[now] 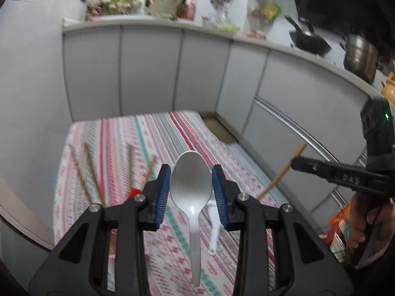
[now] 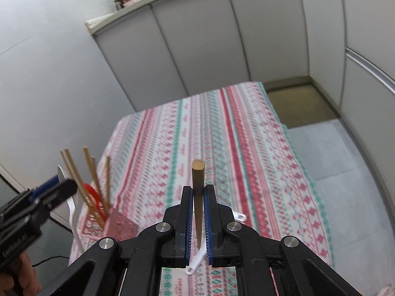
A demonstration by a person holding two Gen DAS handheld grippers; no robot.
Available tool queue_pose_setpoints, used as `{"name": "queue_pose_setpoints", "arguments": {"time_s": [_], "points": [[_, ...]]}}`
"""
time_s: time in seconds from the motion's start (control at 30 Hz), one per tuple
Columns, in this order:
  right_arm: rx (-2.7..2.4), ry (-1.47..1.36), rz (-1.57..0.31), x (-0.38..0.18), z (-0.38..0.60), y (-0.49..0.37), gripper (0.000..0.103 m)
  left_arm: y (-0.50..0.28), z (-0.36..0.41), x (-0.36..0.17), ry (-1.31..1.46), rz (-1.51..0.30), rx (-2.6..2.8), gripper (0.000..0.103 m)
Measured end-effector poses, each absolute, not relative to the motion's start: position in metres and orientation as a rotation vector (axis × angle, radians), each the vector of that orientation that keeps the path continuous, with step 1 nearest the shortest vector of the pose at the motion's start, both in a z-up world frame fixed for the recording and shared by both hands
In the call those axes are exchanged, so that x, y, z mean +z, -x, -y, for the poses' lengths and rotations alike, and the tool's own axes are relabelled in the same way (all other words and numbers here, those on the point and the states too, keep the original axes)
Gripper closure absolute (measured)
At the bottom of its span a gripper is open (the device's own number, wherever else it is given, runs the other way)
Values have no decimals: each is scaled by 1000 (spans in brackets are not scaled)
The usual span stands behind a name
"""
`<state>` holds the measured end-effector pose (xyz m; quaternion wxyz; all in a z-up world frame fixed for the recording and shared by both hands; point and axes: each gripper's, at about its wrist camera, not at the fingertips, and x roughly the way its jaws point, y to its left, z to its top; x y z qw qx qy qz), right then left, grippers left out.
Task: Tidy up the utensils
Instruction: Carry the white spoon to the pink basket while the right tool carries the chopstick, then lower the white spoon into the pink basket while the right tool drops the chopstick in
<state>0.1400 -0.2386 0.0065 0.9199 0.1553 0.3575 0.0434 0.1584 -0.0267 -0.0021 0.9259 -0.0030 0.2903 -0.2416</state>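
My left gripper (image 1: 191, 167) is shut on the bowl of a silver spoon (image 1: 191, 185); the handle hangs down over the striped tablecloth (image 1: 148, 135). My right gripper (image 2: 198, 190) is shut on a wooden chopstick (image 2: 198, 172) whose blunt end points forward. The left wrist view shows the right gripper (image 1: 295, 161) at the right with the chopstick (image 1: 279, 177) slanting down. In the right wrist view the left gripper (image 2: 61, 187) and its spoon (image 2: 60, 172) are at the left. A pink holder (image 2: 118, 224) on the table's left holds several chopsticks (image 2: 74, 172).
A white plastic utensil (image 1: 214, 231) lies on the cloth below the grippers. Something red (image 2: 92, 192) sticks out of the holder. Grey cabinet fronts (image 1: 148, 69) stand behind the table, and a wok (image 1: 311, 42) and a pot (image 1: 360, 56) sit on the counter. A hand (image 1: 358, 222) holds the right gripper.
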Motion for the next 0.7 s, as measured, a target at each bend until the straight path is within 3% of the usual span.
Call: {"name": "queue_pose_setpoints", "arguments": {"time_s": [0.23, 0.7], "points": [[151, -322, -681, 28, 210, -141, 96, -182, -17, -8, 103, -541, -406, 67], [232, -342, -659, 37, 168, -152, 96, -195, -34, -50, 33, -421, -342, 67]]}}
